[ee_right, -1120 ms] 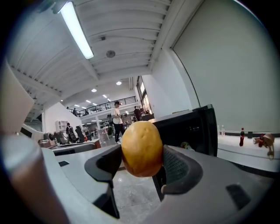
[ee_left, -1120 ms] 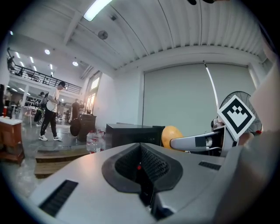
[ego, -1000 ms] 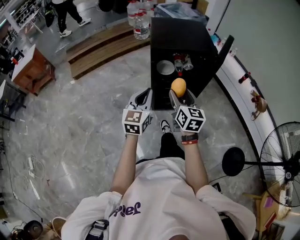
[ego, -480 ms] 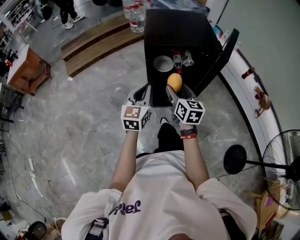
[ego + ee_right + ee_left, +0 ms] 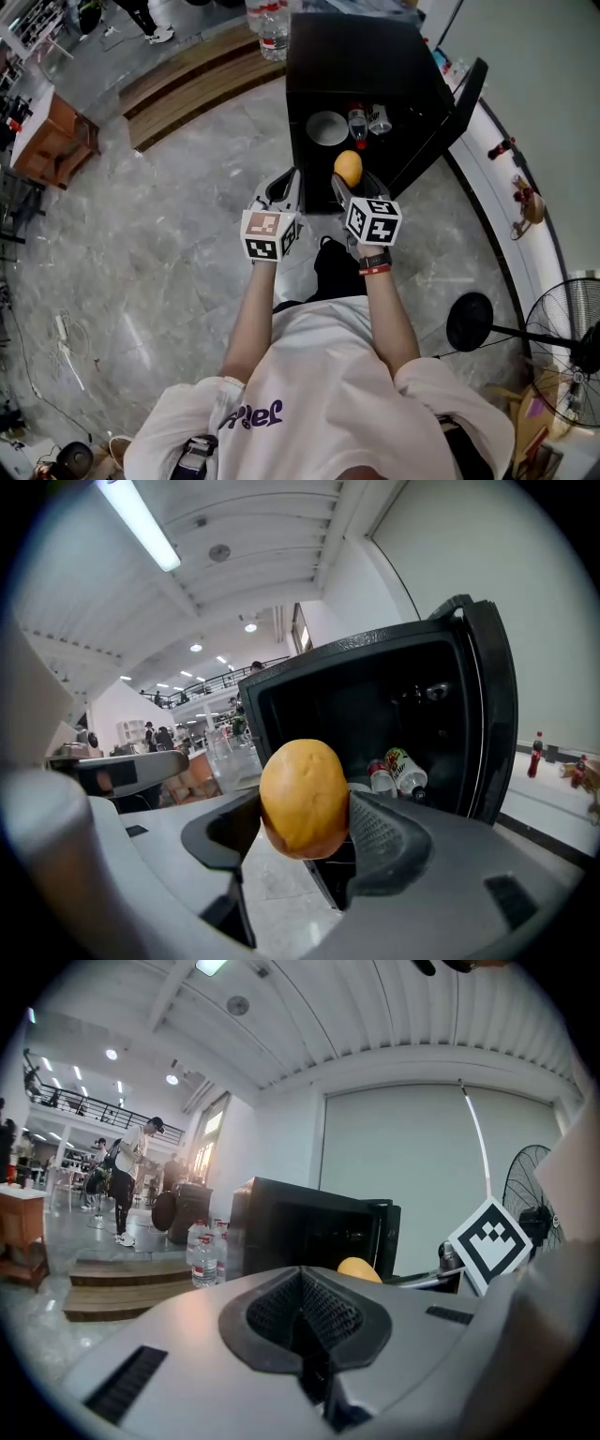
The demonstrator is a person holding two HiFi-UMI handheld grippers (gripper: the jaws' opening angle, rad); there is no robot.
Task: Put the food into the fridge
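Observation:
A small black fridge (image 5: 356,66) stands on the floor ahead with its door (image 5: 448,114) swung open to the right. My right gripper (image 5: 350,183) (image 5: 302,822) is shut on an orange bun-like food (image 5: 348,168) (image 5: 304,797), held just in front of the fridge opening (image 5: 347,714). Inside lie a round white dish (image 5: 327,127) and two cans (image 5: 367,120) (image 5: 396,771). My left gripper (image 5: 284,189) (image 5: 305,1321) hangs beside it to the left, shut with nothing in it.
Water bottles (image 5: 267,28) (image 5: 203,1252) stand left of the fridge by wooden steps (image 5: 187,89). A floor fan (image 5: 562,337) is at the right, by a white ledge (image 5: 511,202). People walk far off (image 5: 127,1180). A wooden table (image 5: 52,141) stands at left.
Both grippers with the food have drawn slightly closer to the fridge opening over the last second; the view has shifted a little forward.

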